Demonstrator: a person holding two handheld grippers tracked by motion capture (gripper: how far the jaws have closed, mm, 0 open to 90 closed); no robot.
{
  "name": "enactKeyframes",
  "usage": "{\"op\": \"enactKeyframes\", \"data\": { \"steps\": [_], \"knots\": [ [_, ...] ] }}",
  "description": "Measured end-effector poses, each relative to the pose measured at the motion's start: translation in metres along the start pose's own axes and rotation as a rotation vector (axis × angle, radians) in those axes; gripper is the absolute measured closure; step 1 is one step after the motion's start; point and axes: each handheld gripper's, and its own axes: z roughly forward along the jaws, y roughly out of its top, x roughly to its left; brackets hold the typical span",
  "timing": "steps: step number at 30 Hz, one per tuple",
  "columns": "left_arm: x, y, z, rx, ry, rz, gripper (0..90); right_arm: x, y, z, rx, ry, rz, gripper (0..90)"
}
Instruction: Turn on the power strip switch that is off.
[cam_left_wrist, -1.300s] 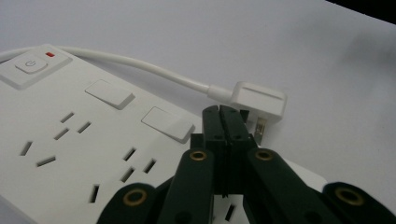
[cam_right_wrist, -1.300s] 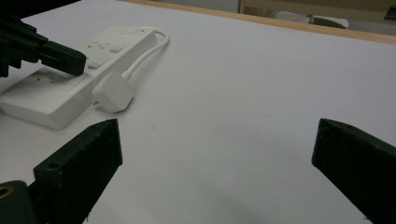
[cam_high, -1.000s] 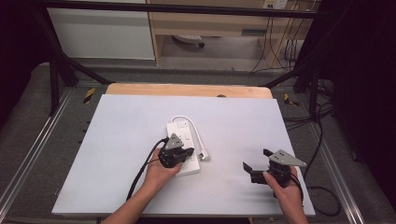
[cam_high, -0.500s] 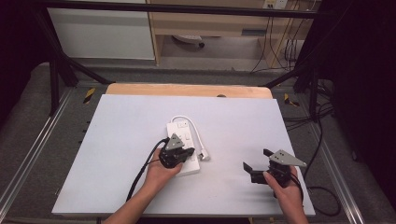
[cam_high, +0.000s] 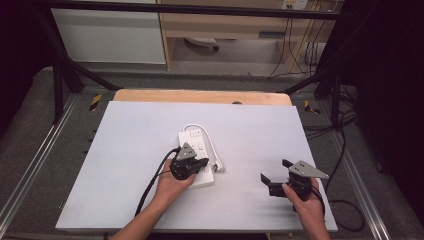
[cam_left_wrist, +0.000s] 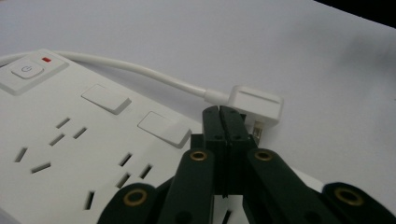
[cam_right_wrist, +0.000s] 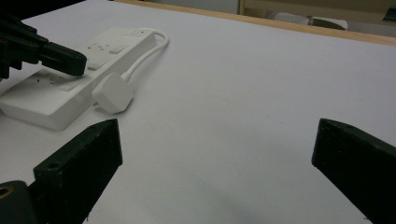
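Left gripper (cam_left_wrist: 224, 116), jaws together, presses on my strip (cam_left_wrist: 70, 140); right (cam_right_wrist: 210, 158) waits spread. Next, I judge, grab the plug (cam_left_wrist: 257, 105).

One power strip (cam_high: 197, 156) – one plug (cam_high: 220, 168) – two grippers

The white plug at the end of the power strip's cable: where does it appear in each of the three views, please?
High view: the white plug lies on the table just right of the power strip, centre.
Left gripper view: right of centre, just beyond the tips of the shut left gripper.
Right gripper view: upper left, beside the strip.
Shared landmark: the white cable that loops from strip to plug.
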Motion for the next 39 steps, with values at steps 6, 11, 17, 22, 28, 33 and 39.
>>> {"op": "enactKeyframes", "data": {
  "steps": [6, 11, 17, 22, 28, 33, 39],
  "knots": [
    [-0.003, 0.002, -0.002, -0.011, -0.008, -0.013, 90.0, 0.0, 0.0, 0.0, -0.002, -0.002, 0.0, 2.3],
    [-0.005, 0.005, -0.003, -0.015, -0.018, -0.012, 84.4, 0.0, 0.0, 0.0, -0.001, -0.002, -0.001, 2.3],
    [-0.009, 0.008, -0.005, -0.031, -0.024, -0.012, 76.6, 0.0, 0.0, 0.0, -0.002, -0.001, 0.002, 2.2],
    [-0.01, 0.011, -0.007, -0.05, -0.022, -0.013, 61.7, 0.0, 0.0, 0.0, -0.002, -0.002, 0.002, 2.3],
    [-0.01, 0.014, -0.009, -0.073, -0.031, -0.028, 44.8, 0.0, 0.0, 0.0, -0.002, -0.001, 0.002, 2.2],
    [-0.01, 0.017, -0.012, -0.086, -0.027, -0.026, 33.9, 0.0, 0.0, 0.0, -0.002, -0.002, 0.002, 2.2],
    [-0.008, 0.02, -0.016, -0.108, -0.018, -0.048, 19.8, 0.0, 0.0, 0.0, -0.002, 0.0, 0.001, 2.2]
  ]
}}
